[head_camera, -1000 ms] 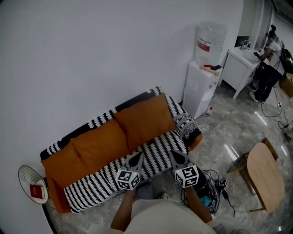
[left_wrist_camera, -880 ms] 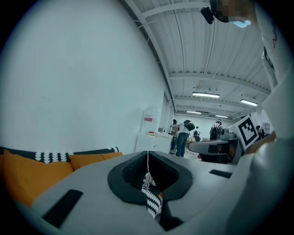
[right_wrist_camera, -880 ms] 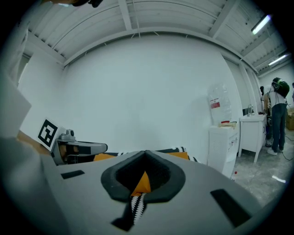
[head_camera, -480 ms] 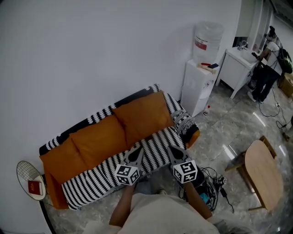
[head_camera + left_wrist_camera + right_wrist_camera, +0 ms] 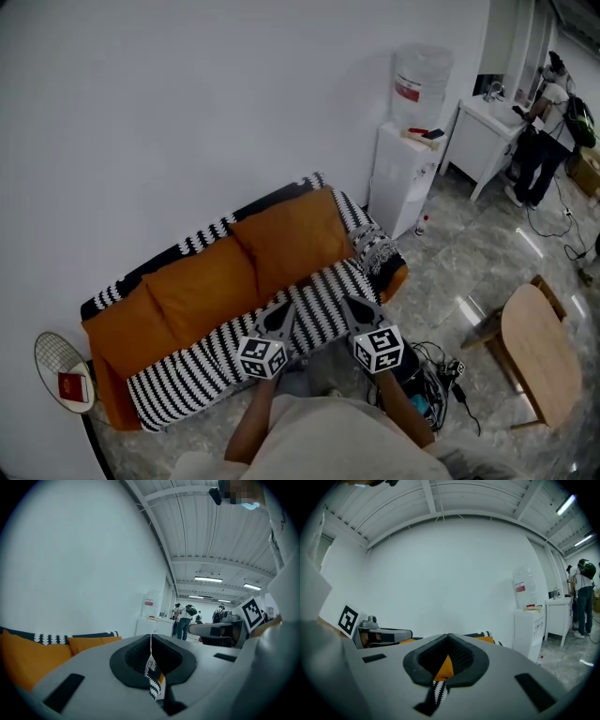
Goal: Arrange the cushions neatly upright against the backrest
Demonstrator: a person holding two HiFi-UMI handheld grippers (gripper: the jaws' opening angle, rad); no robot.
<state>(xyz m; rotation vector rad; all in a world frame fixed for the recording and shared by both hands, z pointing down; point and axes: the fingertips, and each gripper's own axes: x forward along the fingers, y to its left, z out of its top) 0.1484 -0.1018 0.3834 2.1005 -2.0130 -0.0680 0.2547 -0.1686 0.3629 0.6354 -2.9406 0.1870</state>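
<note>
Left orange cushion [image 5: 202,289] and right orange cushion [image 5: 291,242] stand upright, side by side against the sofa backrest [image 5: 208,237]. Task looks nearly done, perhaps minor squaring left. Left tongs [image 5: 278,317] and right tongs [image 5: 359,309] are both pinched closed and empty, above the striped throw [image 5: 216,361]. The dispenser bottle [image 5: 419,84] fill level is unreadable. The round mesh stand [image 5: 52,356] carries 1 red box [image 5: 73,385].

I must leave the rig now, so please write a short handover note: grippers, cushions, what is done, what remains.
Left hand-held gripper: shut, empty, over the striped seat cover.
Right hand-held gripper: shut, empty, beside it.
Left orange cushion and right orange cushion: upright against the backrest, side by side.
Patterned cushion: at the right armrest.
Left to do: probably only check the patterned cushion.
</note>
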